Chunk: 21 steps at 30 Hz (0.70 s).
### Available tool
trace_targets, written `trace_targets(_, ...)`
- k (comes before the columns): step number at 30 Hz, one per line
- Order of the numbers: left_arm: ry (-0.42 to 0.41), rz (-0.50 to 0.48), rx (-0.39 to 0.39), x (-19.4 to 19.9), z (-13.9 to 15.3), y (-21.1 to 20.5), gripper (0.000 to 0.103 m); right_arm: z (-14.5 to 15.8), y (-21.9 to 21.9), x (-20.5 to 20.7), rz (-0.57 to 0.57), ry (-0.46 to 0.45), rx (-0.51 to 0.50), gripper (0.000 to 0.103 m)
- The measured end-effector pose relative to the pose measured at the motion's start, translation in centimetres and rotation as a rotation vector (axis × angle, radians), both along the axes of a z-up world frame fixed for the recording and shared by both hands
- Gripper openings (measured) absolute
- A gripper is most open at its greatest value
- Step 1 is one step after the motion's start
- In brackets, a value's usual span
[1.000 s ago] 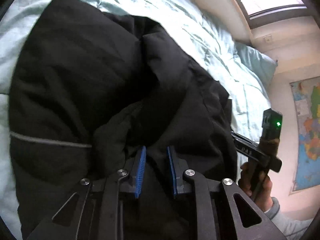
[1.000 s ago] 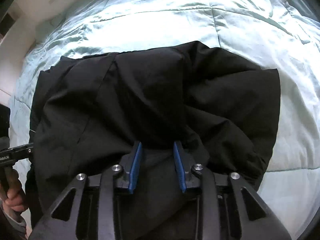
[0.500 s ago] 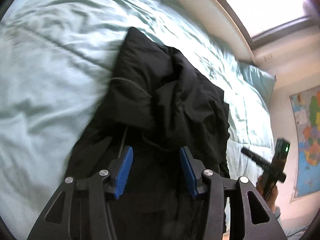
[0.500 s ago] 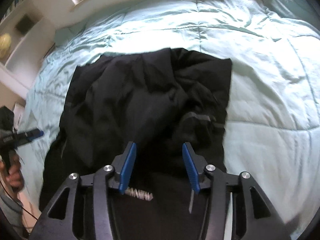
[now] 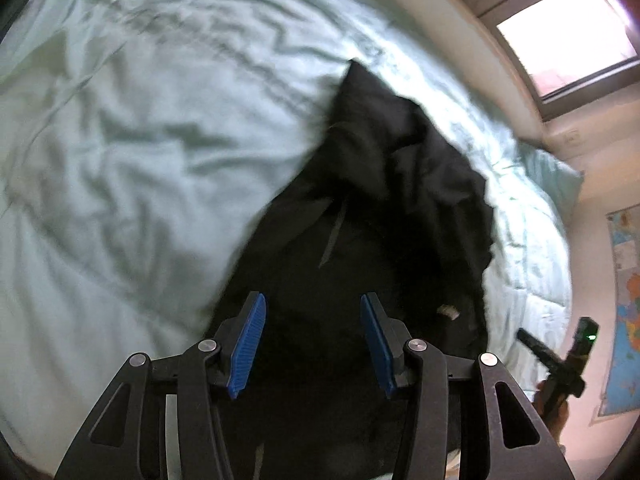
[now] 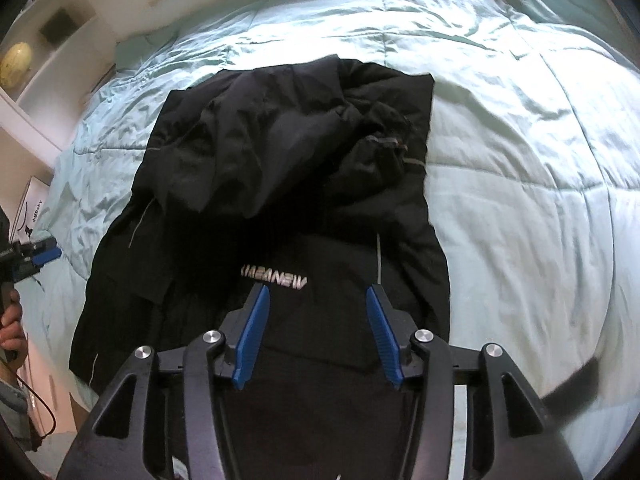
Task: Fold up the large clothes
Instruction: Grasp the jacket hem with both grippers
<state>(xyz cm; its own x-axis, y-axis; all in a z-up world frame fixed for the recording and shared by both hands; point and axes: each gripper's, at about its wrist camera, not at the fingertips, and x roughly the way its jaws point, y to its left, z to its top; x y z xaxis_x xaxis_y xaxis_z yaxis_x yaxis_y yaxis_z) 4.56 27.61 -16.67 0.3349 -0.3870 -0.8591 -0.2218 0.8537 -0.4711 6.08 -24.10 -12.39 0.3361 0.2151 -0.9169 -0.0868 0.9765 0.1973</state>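
Observation:
A large black jacket (image 6: 280, 184) lies on the pale green bedspread (image 6: 520, 160), its far part folded back and bunched over the near part, with white lettering (image 6: 274, 278) showing. It also shows in the left wrist view (image 5: 380, 220). My right gripper (image 6: 316, 320) is open and empty, held above the jacket's near part. My left gripper (image 5: 312, 328) is open and empty, also above the jacket. The left gripper shows at the left edge of the right wrist view (image 6: 36, 256), and the right gripper shows at the lower right of the left wrist view (image 5: 560, 360).
The bedspread (image 5: 120, 160) spreads wide around the jacket. A pillow (image 5: 552, 176) lies at the bed's far end. A window (image 5: 560, 32) and a wall map (image 5: 624, 312) are to the right. White shelves (image 6: 48, 52) stand beyond the bed's left side.
Both grippers have opened, let go of the black fabric, and pulled back and up. The jacket now lies folded over on the bed, farther away in both views.

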Motion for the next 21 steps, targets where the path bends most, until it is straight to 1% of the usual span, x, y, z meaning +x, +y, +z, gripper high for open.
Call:
trace_targets(1,0.039,0.018,0.000,-1.0,-0.8,0.7,0.052,-0.1,-0.2,-0.5,-0.008,0.005,0.001,0.061)
trace_targets(2,0.064,0.034,-0.011,-1.7,-1.5,1.2,0.052,-0.3,-0.5,-1.1,-0.016,0.013,0.000,0.062)
trace_targets(5,0.139,0.086,-0.069,-4.2,-3.9,3.0,0.052,-1.1,-1.3,-2.7,-0.038,0.051,-0.010,0.063)
trace_targets(7,0.189,0.100,-0.069,-5.8,-5.5,3.9,0.052,-1.8,-1.7,-3.8,-0.052,0.077,-0.018,0.063)
trace_targets(10,0.248,0.085,-0.034,-7.3,-7.4,4.0,0.052,-3.2,-2.5,-5.6,-0.077,0.129,-0.025,0.063)
trace_targets(14,0.319,0.029,-0.050,-9.1,-9.9,2.9,0.051,-4.9,-3.5,-7.9,-0.116,0.188,-0.030,0.063)
trace_targets(16,0.328,0.012,-0.045,-9.7,-10.2,2.4,0.051,-5.4,-3.9,-9.1,-0.138,0.206,-0.026,0.063)
trace_targets(18,0.317,0.003,-0.034,-10.0,-10.1,2.0,0.051,-5.8,-4.4,-10.3,-0.157,0.218,-0.028,0.063)
trace_targets(20,0.276,-0.029,-0.003,-10.1,-9.0,1.3,0.051,-6.0,-5.2,-11.5,-0.183,0.225,-0.041,0.063)
trace_targets(21,0.241,-0.051,0.022,-10.2,-8.2,0.8,0.049,-6.2,-5.7,-12.1,-0.200,0.229,-0.043,0.063)
